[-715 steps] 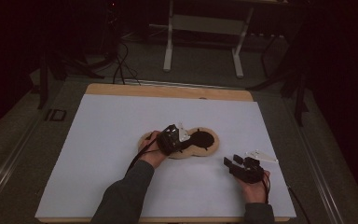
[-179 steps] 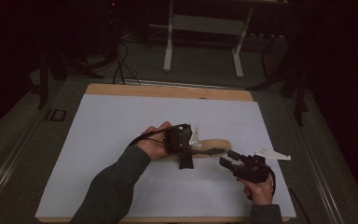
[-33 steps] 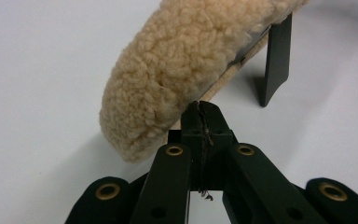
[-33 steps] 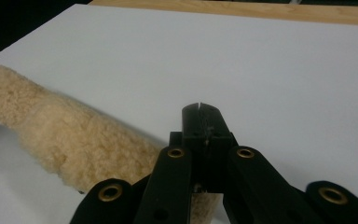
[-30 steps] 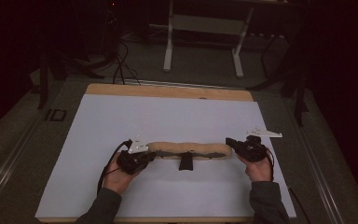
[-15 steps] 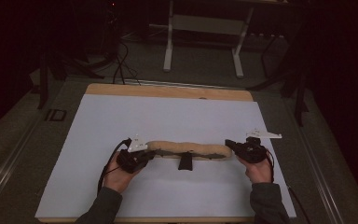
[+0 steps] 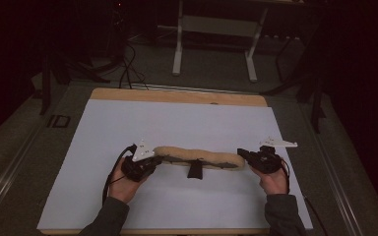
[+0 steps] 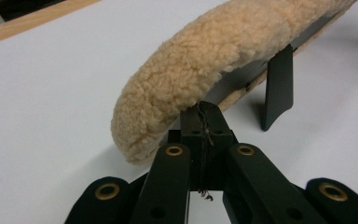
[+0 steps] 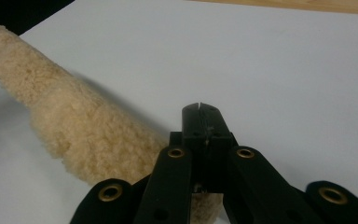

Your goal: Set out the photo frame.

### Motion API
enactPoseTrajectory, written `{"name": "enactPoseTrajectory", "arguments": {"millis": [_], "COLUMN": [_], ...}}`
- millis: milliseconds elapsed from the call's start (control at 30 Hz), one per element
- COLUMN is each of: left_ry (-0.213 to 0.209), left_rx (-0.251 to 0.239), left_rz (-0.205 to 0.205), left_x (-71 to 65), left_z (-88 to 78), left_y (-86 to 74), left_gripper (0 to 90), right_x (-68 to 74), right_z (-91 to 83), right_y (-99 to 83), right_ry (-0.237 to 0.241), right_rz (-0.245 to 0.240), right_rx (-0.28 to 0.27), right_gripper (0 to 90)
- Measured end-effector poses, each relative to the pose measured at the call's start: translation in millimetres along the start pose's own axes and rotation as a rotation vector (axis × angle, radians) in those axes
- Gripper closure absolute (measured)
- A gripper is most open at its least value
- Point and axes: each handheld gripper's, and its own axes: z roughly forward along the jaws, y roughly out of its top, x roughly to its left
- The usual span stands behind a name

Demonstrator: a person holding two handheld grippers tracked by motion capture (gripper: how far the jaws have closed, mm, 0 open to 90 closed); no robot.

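Sleeves and hands come in at six o'clock in the high view, each hand with a gripper. The left gripper [image 7: 150, 161] is clenched on one end of a long fleecy pad [image 7: 197, 156], the right gripper [image 7: 245, 156] on the other end at three o'clock; the pad stretches between them over the white sheet [image 7: 187, 123], a black strap [image 7: 194, 169] hanging from its middle. Beyond, a wooden table edge [image 7: 177, 96], then cables [image 7: 128, 64] and a white stand [image 7: 214, 44] on the dark floor at twelve o'clock.
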Motion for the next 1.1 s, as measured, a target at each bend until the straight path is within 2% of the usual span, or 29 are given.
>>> {"name": "enactPoseTrajectory", "arguments": {"millis": [100,333,433,500,600,700,833,1100], "left_ry": [0.006,0.006,-0.010,0.003,-0.007,0.006,0.016,0.028], "left_rx": [-0.004,0.002,0.003,0.009,-0.005,-0.006,-0.014,-0.007], "left_rz": [0.017,0.024,0.032,0.042,0.027,0.032,0.015,0.022], "left_x": [-2.1,-1.7,-2.0,-2.6,-1.1,0.6,4.8,7.7], "left_z": [-1.0,1.1,3.1,5.2,5.7,3.1,0.8,5.4], "left_y": [2.7,5.0,7.1,9.4,10.4,10.4,9.9,13.6], "left_gripper": [89.9,89.9,89.9,89.8,89.8,89.7,89.4,88.4], "right_x": [0.7,1.3,2.4,2.8,3.8,4.0,4.2,6.4], "right_z": [0.2,0.6,1.9,2.3,2.6,2.1,2.3,3.6], "right_y": [-0.6,-1.1,-1.9,-2.1,-2.5,-2.4,-2.5,-3.9], "right_ry": [0.005,0.010,0.017,0.018,0.021,0.022,0.021,0.036], "right_rz": [-0.004,-0.009,-0.016,-0.018,-0.023,-0.027,-0.027,-0.037], "right_rx": [0.002,0.007,0.010,0.011,0.014,0.017,0.015,0.020], "right_gripper": [90.0,90.0,90.0,90.0,90.0,90.0,90.0,90.0]}}
